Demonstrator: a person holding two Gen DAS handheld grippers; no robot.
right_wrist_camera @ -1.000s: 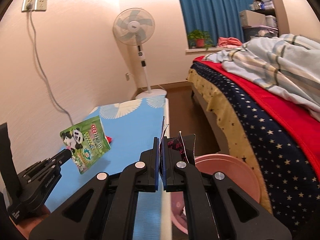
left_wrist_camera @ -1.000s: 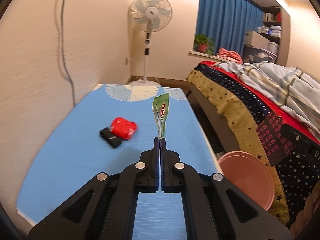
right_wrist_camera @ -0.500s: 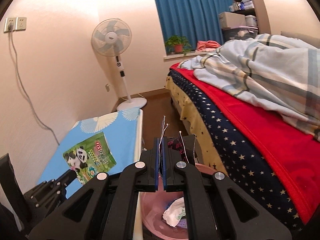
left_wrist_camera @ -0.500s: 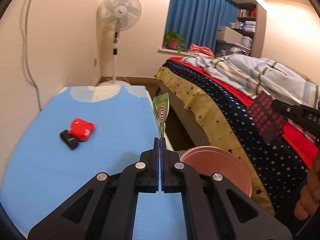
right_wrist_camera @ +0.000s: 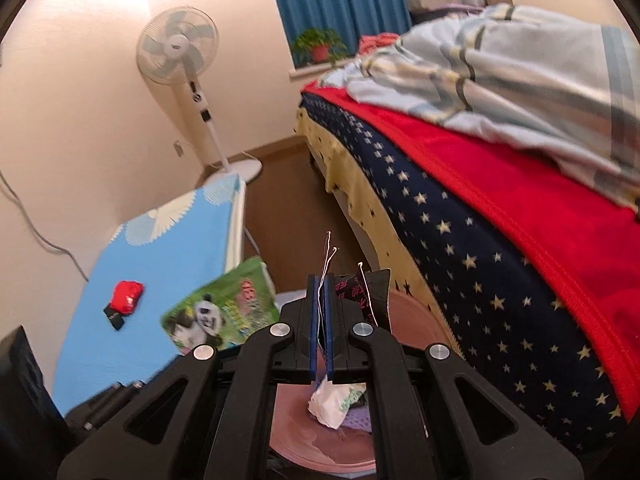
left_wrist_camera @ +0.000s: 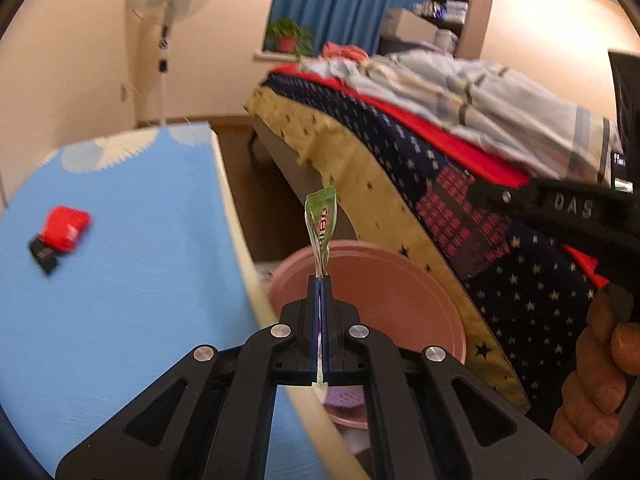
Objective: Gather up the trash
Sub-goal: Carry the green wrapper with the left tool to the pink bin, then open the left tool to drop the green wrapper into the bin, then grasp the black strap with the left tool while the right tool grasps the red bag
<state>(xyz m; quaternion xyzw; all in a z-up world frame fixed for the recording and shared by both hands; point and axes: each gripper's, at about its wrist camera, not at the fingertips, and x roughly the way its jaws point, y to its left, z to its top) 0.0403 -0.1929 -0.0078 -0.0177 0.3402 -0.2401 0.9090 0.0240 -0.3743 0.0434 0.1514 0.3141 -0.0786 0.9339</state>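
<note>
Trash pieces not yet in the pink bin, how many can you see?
3: the green panda packet in the left gripper, a dark red-printed wrapper in the right gripper, and a red wrapper on the blue table. More may be hidden.

Left gripper [left_wrist_camera: 319, 280]: matt black plastic, bright metal pivot screws, blue pad faces. Right gripper [right_wrist_camera: 320, 280]: same finish. Green wrapper [left_wrist_camera: 321, 224]: thin glossy film, creased; panda print face [right_wrist_camera: 219, 312] shiny. Dark wrapper [right_wrist_camera: 362, 294]: glossy printed film, crinkled. Pink basin [left_wrist_camera: 400, 280]: smooth plastic, dull sheen. Crumpled white paper [right_wrist_camera: 328, 404] inside basin. Tabletop [left_wrist_camera: 132, 264]: blue, finely ribbed, matt. Red packet [left_wrist_camera: 64, 226]: glossy. Bed cover [right_wrist_camera: 460, 240]: matt woven cloth.
</note>
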